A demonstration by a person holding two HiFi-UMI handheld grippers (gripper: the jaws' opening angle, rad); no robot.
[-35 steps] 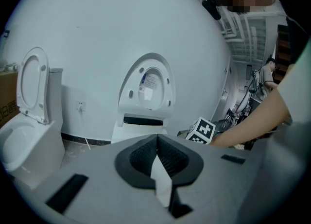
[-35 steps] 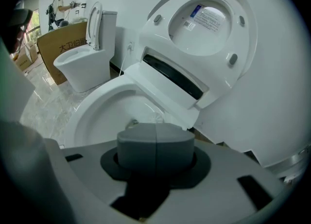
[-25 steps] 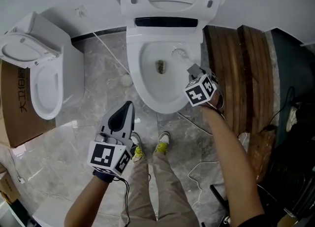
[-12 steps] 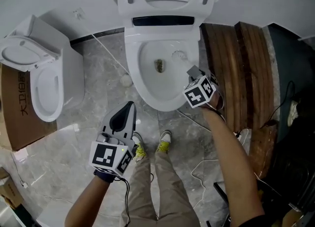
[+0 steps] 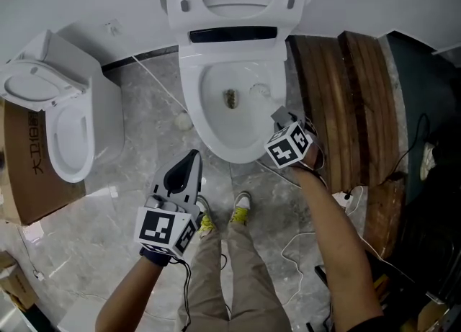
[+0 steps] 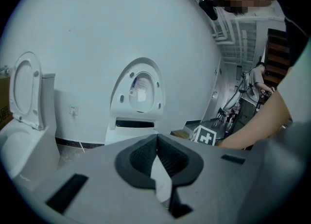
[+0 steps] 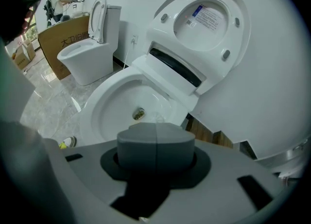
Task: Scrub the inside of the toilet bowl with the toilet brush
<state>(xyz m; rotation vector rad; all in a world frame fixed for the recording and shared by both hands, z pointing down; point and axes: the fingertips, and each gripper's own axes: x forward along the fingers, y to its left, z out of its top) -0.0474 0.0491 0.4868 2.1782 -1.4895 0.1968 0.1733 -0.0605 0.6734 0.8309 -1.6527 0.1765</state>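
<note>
The white toilet (image 5: pixel 193 100) stands with its lid up, and there is dark dirt at the drain (image 5: pixel 230 96). The toilet brush's pale head (image 5: pixel 259 91) rests inside the bowl on its right wall. My right gripper (image 5: pixel 279 117) hovers over the bowl's right front rim, shut on the toilet brush's handle. In the right gripper view the jaws of this gripper (image 7: pixel 155 135) are pressed together above the bowl (image 7: pixel 116 111). My left gripper (image 5: pixel 189 159) hangs over the floor in front of the toilet, to the left, shut and holding nothing. From the left gripper view (image 6: pixel 156 143) the toilet (image 6: pixel 138 121) is seen ahead.
A second toilet (image 5: pixel 50 122) stands at the left beside a cardboard box (image 5: pixel 21 179). Dark wooden planks (image 5: pixel 346 107) lie right of the toilet. White cables (image 5: pixel 288 251) run over the marble floor. The person's shoes (image 5: pixel 241 208) are just before the bowl.
The right gripper has drawn back a little toward the person, and the brush head has slid forward along the bowl's right wall. The left gripper has hardly moved.
</note>
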